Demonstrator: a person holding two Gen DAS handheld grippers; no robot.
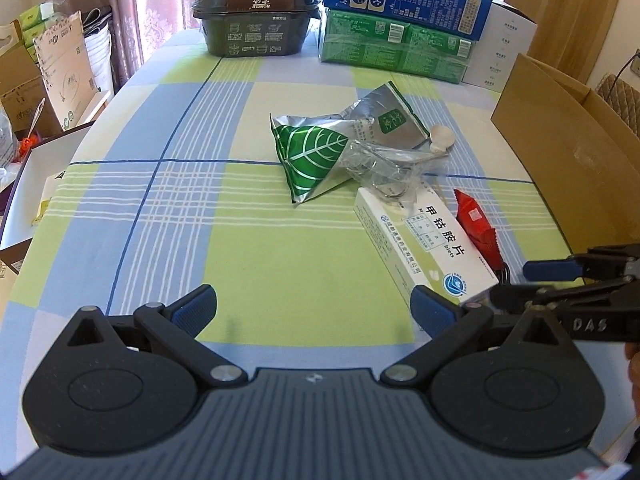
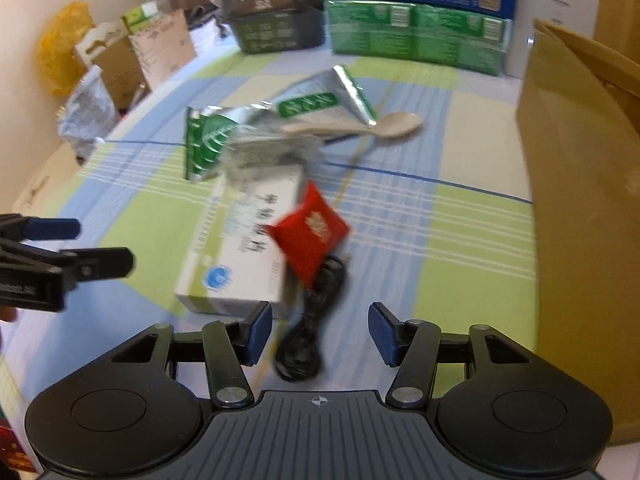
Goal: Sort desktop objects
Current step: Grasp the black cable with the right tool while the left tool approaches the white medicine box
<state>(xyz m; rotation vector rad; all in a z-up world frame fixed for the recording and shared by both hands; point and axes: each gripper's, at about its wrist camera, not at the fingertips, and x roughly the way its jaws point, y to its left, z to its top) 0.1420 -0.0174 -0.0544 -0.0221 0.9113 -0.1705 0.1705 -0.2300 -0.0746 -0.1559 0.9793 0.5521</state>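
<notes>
On the right wrist view only, perhaps a black cable [image 2: 308,344].

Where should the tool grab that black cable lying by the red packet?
Probably grab the black cable across its bunched loops, coming straight down from above with the right tool. It lies flat on the tablecloth, its coil already between the open fingers; its far end tucks under the red packet, so the near loops are freest.
</notes>
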